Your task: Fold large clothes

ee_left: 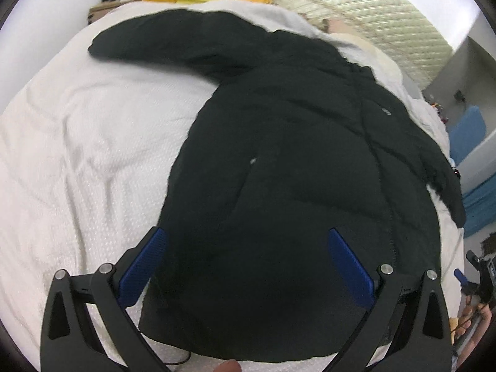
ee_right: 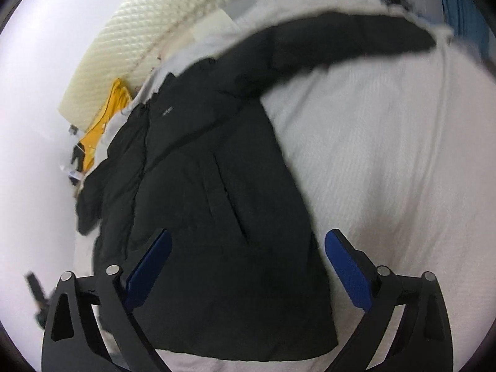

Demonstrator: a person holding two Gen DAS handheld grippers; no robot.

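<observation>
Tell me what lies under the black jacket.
The black jacket is spread flat on a white bedspread, which shows on all sides of it. Whatever lies directly beneath the jacket's body is covered and cannot be seen.

jacket hem: hidden by left-view fingers | right view: blurred (motion)

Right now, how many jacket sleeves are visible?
2. One sleeve stretches out over the white bedding; the other sleeve lies alongside the black jacket at the bed's edge, partly bunched.
</observation>
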